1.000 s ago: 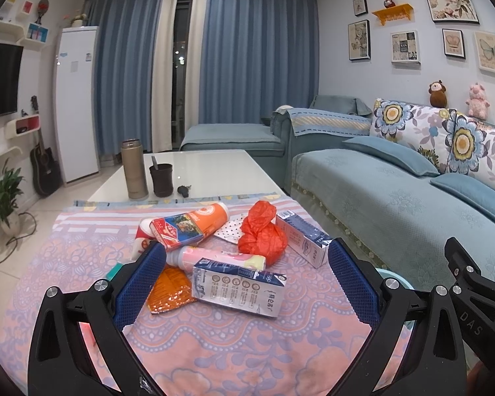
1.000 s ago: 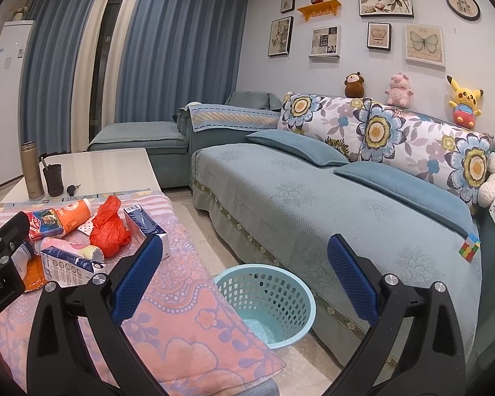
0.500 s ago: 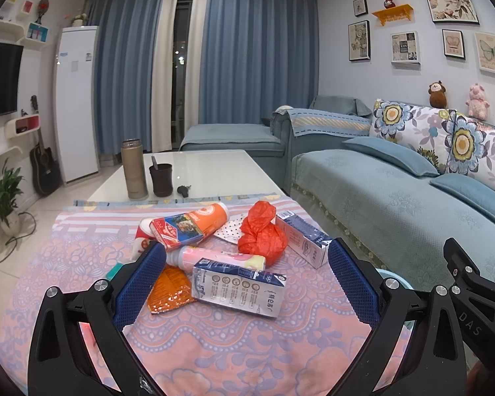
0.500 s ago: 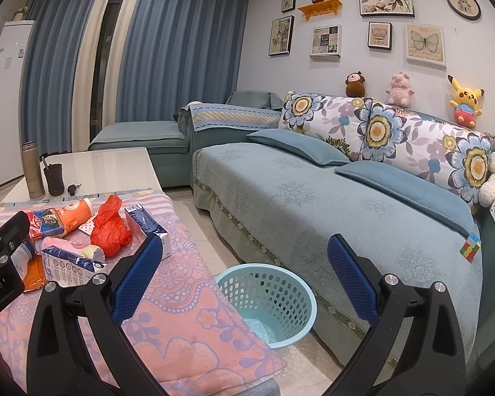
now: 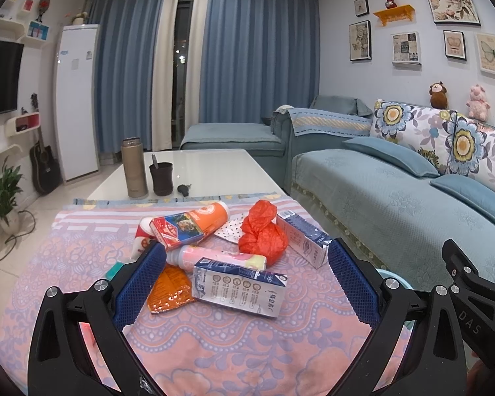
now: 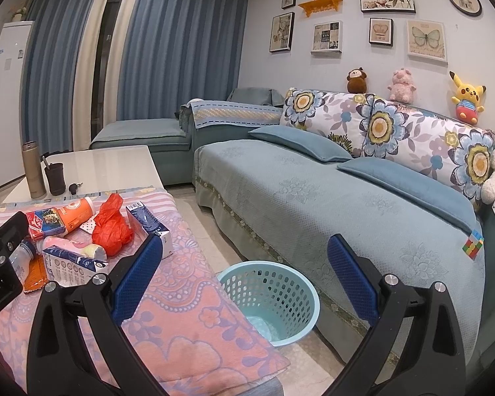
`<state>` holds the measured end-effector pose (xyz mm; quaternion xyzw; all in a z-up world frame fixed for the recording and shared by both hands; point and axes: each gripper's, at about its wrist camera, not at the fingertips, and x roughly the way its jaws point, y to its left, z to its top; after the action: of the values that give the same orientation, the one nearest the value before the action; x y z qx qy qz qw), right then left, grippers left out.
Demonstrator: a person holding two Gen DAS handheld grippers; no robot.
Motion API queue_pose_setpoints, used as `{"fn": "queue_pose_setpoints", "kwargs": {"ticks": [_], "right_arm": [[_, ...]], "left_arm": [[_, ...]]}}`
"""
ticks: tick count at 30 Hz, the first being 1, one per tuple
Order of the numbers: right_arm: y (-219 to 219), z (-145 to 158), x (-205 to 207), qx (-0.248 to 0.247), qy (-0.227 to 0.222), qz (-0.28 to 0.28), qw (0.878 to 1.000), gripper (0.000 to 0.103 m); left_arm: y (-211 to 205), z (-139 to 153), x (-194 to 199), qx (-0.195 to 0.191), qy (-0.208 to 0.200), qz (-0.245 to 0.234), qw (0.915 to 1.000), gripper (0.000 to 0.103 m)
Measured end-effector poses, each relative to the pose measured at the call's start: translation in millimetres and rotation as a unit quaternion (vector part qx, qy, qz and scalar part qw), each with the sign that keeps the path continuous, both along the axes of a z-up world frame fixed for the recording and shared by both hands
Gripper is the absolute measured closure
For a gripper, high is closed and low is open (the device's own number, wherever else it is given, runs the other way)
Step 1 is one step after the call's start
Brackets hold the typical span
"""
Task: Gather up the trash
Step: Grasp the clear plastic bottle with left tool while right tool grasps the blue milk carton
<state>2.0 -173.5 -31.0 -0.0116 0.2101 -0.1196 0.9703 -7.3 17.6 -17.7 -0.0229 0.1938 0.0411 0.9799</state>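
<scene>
A pile of trash lies on the pink patterned cloth (image 5: 234, 340): a blue and white carton (image 5: 239, 286), a pink bottle (image 5: 219, 258), a crumpled red bag (image 5: 262, 232), a second carton (image 5: 305, 241), an orange tube (image 5: 201, 216) and an orange wrapper (image 5: 170, 287). My left gripper (image 5: 246, 279) is open and empty, just short of the pile. My right gripper (image 6: 244, 275) is open and empty, above the light blue basket (image 6: 269, 300) on the floor to the right of the table. The pile also shows in the right wrist view (image 6: 110, 227).
A flask (image 5: 133, 168), a dark cup (image 5: 161, 178) and keys (image 5: 183, 188) stand on the white table (image 5: 214, 168) beyond the cloth. A blue sofa (image 6: 330, 204) runs along the right, close to the basket.
</scene>
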Motion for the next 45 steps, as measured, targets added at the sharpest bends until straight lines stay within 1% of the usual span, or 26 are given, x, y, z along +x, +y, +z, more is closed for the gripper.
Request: {"fn": "queue_pose_setpoints", "kwargs": {"ticks": [5,8,10,14,16,17,18,20,22,24,26,27,29,30,32,33,34,36,38,39,40,41,42,43,44,45], "right_arm": [[6.4,-1.1,11.4,-0.003,0.007,0.002,1.000,0.008],[9.0,4.8,22.8,0.002,0.004,0.016,1.000,0.008],[11.7,8.3,33.0,0.005,0.005,0.036,0.999,0.008],[26.5,6.4,72.7,0.013,0.030,0.108,0.994,0.018],[31.7,-0.2,96.5,0.021,0.053,0.146,0.988,0.020],[34.8,-7.1,113.8,0.026,0.072,0.165,0.983,0.025],[37.7,-13.8,128.2,0.027,0.088,0.177,0.980,0.030],[42.1,-30.8,159.9,0.031,0.122,0.193,0.973,0.040],[48.4,-45.5,183.1,0.035,0.143,0.213,0.966,0.040],[54.5,-56.9,200.9,0.030,0.156,0.220,0.962,0.040],[61.8,-66.8,215.9,0.033,0.173,0.238,0.955,0.040],[65.4,-71.9,223.1,0.029,0.181,0.239,0.954,0.040],[69.7,-81.9,237.3,0.025,0.198,0.246,0.948,0.040],[72.0,-87.2,244.1,0.025,0.209,0.248,0.946,0.040],[72.6,-93.3,252.1,0.023,0.219,0.246,0.944,0.040],[74.1,-96.1,256.9,0.025,0.226,0.249,0.941,0.040],[74.9,-98.8,261.0,0.027,0.234,0.251,0.939,0.040],[78.9,-104.1,269.6,0.031,0.246,0.257,0.934,0.040],[84.2,-109.0,277.4,0.034,0.256,0.263,0.929,0.040],[86.3,-111.1,280.8,0.032,0.261,0.261,0.929,0.040],[89.7,-113.9,285.3,0.031,0.270,0.260,0.927,0.040],[90.4,-115.5,287.3,0.030,0.274,0.259,0.926,0.041],[92.6,-117.3,290.1,0.026,0.277,0.257,0.925,0.046],[94.2,-119.4,292.4,0.023,0.282,0.257,0.924,0.053],[95.2,-122.2,295.2,0.025,0.292,0.259,0.920,0.064],[94.4,-122.7,295.8,0.026,0.293,0.260,0.920,0.066]], "left_arm": [[8.5,3.7,3.5,-0.014,0.007,0.004,0.9999,0.008],[26.2,11.2,6.8,-0.025,0.011,0.009,0.9996,0.008],[46.9,15.9,8.6,-0.024,0.015,0.021,0.9994,0.008],[96.2,13.3,16.0,-0.029,0.041,0.026,0.9984,0.008],[130.1,7.7,23.7,-0.038,0.061,0.033,0.9969,0.008],[144.9,3.3,28.7,-0.046,0.075,0.029,0.9957,0.008],[165.1,-4.9,37.3,-0.061,0.100,0.014,0.9930,0.008],[190.9,-19.7,50.0,-0.084,0.135,0.000,0.9873,0.008],[212.4,-39.2,64.0,-0.102,0.167,-0.001,0.9808,0.011],[223.4,-56.0,77.1,-0.105,0.192,-0.001,0.9756,0.015],[226.5,-72.0,91.1,-0.107,0.223,-0.006,0.9690,0.016],[226.2,-80.1,96.3,-0.113,0.236,-0.014,0.9649,0.019],[222.2,-87.8,102.9,-0.125,0.247,-0.035,0.9602,0.019],[216.2,-92.1,108.5,-0.120,0.258,-0.040,0.9579,0.019],[207.7,-96.8,117.1,-0.108,0.276,-0.046,0.9539,0.027],[202.8,-99.3,120.4,-0.101,0.287,-0.048,0.9514,0.033],[196.7,-101.9,125.0,-0.090,0.297,-0.049,0.9494,0.036],[189.1,-104.5,129.5,-0.074,0.305,-0.050,0.9481,0.036],[180.3,-110.5,133.6,-0.052,0.323,-0.042,0.9441,0.039],[178.7,-112.5,134.9,-0.041,0.329,-0.036,0.9426,0.043],[177.4,-115.3,135.2,-0.030,0.335,-0.029,0.9414,0.049],[178.1,-117.2,134.8,-0.019,0.340,-0.022,0.9399,0.051],[178.4,-118.9,134.5,-0.013,0.344,-0.018,0.9388,0.056],[179.1,-120.6,134.5,-0.009,0.347,-0.014,0.9377,0.057],[180.6,-120.4,133.5,-0.013,0.345,-0.012,0.9384,0.057],[182.2,-118.9,132.6,-0.017,0.344,-0.011,0.9386,0.058]]}}
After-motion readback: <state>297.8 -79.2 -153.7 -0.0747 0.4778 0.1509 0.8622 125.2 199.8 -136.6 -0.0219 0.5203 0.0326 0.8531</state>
